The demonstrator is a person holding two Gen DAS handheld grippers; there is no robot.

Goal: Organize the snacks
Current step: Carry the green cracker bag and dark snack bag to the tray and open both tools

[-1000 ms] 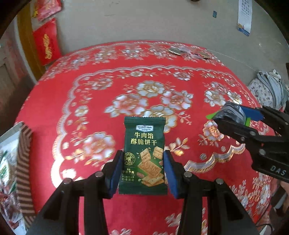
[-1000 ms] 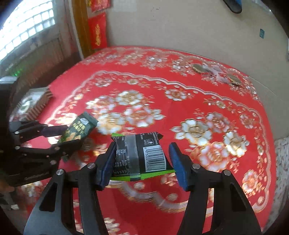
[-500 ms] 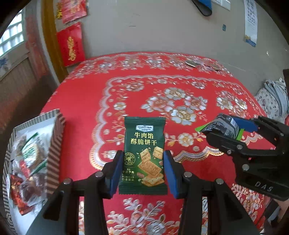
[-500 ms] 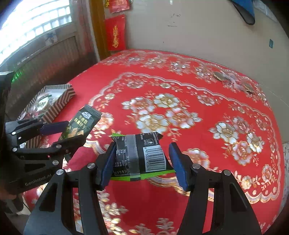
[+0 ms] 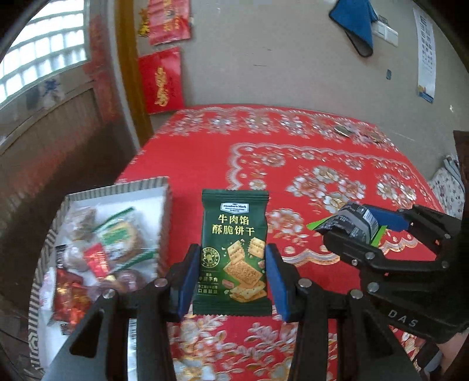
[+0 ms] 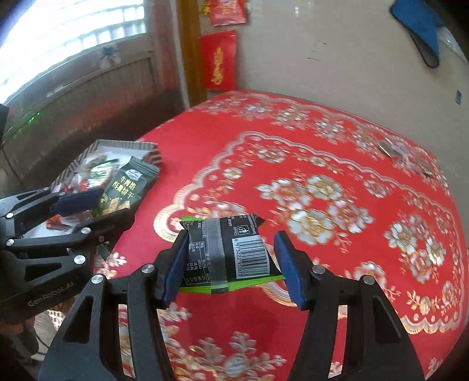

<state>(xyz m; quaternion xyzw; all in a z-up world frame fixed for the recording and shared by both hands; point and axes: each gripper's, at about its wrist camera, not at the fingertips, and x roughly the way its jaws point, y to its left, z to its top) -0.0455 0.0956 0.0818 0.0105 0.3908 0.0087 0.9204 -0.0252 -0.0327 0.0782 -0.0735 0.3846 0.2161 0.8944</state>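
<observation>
Left gripper (image 5: 231, 281) grasps green pkt (image 5: 234, 252), right gripper (image 6: 231, 263) black pkt (image 6: 227, 252). Snack box (image 5: 165, 205) lies left-fwd of left fingers; left hand nearer.

Tabletop (image 5: 337, 152): red cloth, silver-gold flower and scallop pattern. Cracker packet (image 5: 234, 252): dark green, gold characters, white label, tan cracker picture. Second packet (image 6: 228, 252): black, grey strip, white barcode, bright green edge. Left tongs (image 5: 231, 281): black frame, blue pads. Right tongs (image 6: 231, 263): black frame, blue pads. Snack box (image 5: 164, 211): brown-and-white striped rim, white inside, red, green, brown wrappers. Wall hangings (image 5: 161, 82): red, gold characters. Cloth on wall (image 5: 354, 26): blue.
</observation>
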